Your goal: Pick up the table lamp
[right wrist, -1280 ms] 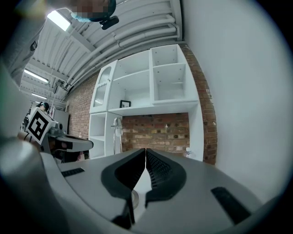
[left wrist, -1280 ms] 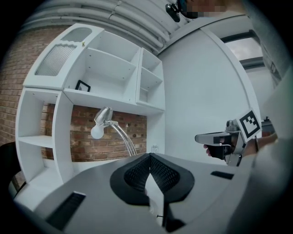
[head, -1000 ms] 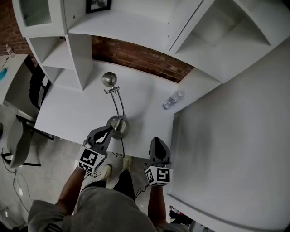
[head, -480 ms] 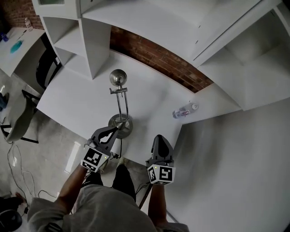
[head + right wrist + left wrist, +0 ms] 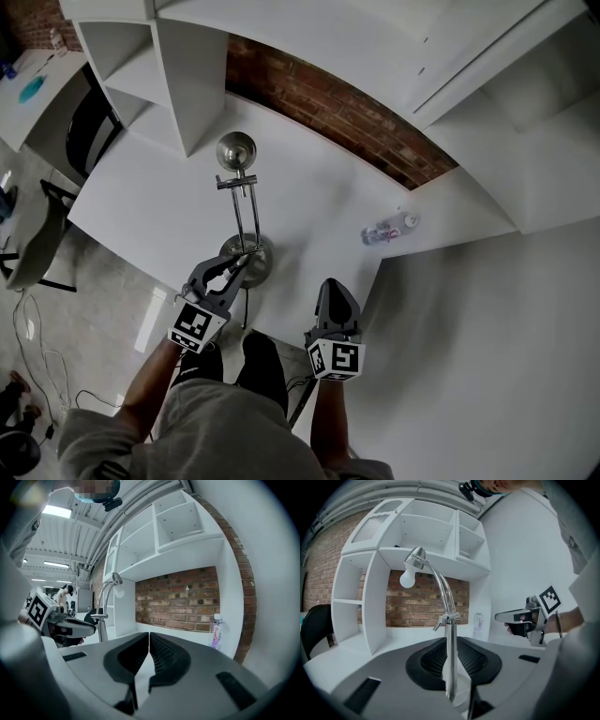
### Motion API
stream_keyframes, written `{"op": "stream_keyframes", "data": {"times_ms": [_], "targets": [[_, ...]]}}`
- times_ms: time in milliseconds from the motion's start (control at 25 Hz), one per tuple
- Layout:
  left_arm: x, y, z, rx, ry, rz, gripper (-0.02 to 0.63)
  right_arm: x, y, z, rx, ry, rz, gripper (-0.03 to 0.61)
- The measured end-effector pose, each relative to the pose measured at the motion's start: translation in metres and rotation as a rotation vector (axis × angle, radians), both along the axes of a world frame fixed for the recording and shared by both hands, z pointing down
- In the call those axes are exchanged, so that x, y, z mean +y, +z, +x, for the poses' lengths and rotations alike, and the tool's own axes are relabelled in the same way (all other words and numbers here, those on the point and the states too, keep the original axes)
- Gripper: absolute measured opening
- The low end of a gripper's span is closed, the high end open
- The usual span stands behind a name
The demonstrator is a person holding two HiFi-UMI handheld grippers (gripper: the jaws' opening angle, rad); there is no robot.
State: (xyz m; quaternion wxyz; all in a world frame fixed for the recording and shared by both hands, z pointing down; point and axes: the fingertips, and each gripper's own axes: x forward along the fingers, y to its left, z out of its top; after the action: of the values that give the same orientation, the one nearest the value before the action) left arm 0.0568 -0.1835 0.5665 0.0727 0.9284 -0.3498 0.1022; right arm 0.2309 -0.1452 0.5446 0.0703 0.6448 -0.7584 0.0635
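The chrome table lamp (image 5: 246,211) stands on the white desk (image 5: 150,206), its round base (image 5: 255,255) near the front edge and its head (image 5: 235,150) toward the shelves. My left gripper (image 5: 238,269) is just above the base. Its jaws are opening, with the lamp's upright pole (image 5: 450,658) between them and a gap on each side of it. The bulb (image 5: 407,578) hangs under the curved neck. My right gripper (image 5: 333,287) is shut with nothing in it, level with the desk's front edge and to the right of the lamp.
A clear plastic bottle (image 5: 386,229) lies on the desk's right part by the brick wall (image 5: 337,112). White shelving (image 5: 178,84) rises behind the lamp. A black chair (image 5: 89,141) stands at the left. The lamp's cord (image 5: 246,309) hangs off the front edge.
Both grippers have come forward and down toward the desk. The left jaws, shut before, have parted around the lamp's pole. The right gripper stays shut.
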Motion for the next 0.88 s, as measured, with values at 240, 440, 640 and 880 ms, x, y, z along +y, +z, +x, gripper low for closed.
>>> {"op": "stream_keyframes", "data": {"times_ms": [240,440,640,880], "targets": [[-0.002,0.006,0.01,0.038,0.029,-0.008,0.156,0.0,0.01,0.001,-0.007,0.01,-0.002,0.023],[-0.011,0.007,0.016,0.053,0.023,-0.001,0.184,0.003,0.018,0.006,-0.003,0.018,-0.013,0.024],[-0.02,0.008,0.021,0.065,0.016,0.01,0.196,-0.001,0.022,0.016,0.001,0.038,-0.013,0.023],[-0.031,0.013,0.031,0.066,0.011,0.019,0.196,-0.008,0.028,0.025,0.004,0.042,-0.018,0.023]]}}
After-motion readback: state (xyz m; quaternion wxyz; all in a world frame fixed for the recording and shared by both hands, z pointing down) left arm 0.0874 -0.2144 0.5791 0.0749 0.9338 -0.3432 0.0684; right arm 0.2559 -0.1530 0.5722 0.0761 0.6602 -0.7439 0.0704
